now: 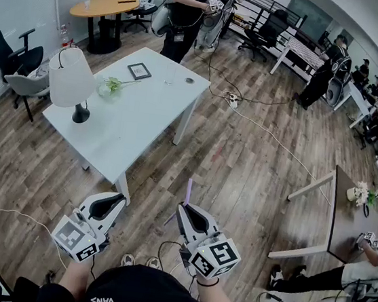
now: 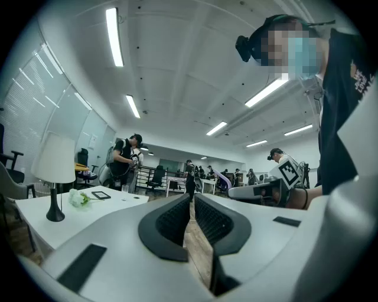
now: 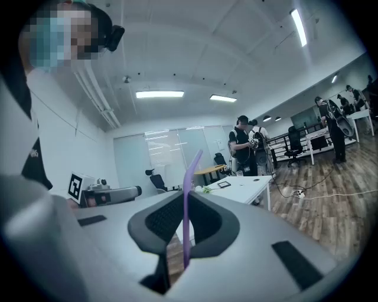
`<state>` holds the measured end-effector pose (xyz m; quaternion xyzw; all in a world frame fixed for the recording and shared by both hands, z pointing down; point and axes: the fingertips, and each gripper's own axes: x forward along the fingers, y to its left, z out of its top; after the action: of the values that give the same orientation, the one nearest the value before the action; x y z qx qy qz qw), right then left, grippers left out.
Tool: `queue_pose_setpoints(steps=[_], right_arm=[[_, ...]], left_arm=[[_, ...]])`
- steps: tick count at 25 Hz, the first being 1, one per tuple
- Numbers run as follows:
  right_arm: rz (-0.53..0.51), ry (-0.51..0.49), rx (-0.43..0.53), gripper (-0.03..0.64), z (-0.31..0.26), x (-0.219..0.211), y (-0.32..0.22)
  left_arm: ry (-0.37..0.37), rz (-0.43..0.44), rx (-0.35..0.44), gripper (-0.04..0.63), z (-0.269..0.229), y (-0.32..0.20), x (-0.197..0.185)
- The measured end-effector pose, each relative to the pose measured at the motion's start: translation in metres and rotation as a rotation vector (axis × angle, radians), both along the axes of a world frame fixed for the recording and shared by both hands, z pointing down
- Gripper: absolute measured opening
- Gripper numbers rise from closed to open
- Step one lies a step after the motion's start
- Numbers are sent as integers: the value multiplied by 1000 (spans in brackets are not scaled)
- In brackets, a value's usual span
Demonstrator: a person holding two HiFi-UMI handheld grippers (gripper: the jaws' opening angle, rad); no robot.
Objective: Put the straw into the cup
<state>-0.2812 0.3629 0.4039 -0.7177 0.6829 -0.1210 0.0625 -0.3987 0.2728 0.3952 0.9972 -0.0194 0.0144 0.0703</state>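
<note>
Wood-plank floor (image 1: 242, 167) fills most of the head view, and a white table (image 1: 145, 114) with a lamp (image 1: 70, 77) sits in the upper left of the frame, well apart from the person. What looks like a clear cup (image 1: 169, 77) stands near the table's far end. The task's purple straw (image 3: 188, 200) is not near it. The right tongs (image 3: 184, 206) pinch the straw low on its length, at the bottom centre of the head view, probably so that most of it stays free to drop into the cup. Its long axis runs along the jaws and out past their tips toward the table, with the bent top leaning right in the right gripper view. The left tongs (image 2: 190, 203) are pressed together on nothing and are held level beside the right ones, seemingly in reserve.
</note>
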Motion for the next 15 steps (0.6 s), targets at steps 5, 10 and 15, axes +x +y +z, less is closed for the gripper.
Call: queue_pose_setpoints(steps=[5, 10, 15], right_arm=[[-6, -4, 4, 34, -2, 1, -5], [-13, -17, 26, 35, -5, 4, -4], [-11, -21, 34, 35, -4, 12, 3]], left_arm=[[-3, 2, 3, 35, -1, -5, 3], [-8, 7, 1, 35, 0, -3, 8], [-14, 13, 0, 35, 3, 5, 17]])
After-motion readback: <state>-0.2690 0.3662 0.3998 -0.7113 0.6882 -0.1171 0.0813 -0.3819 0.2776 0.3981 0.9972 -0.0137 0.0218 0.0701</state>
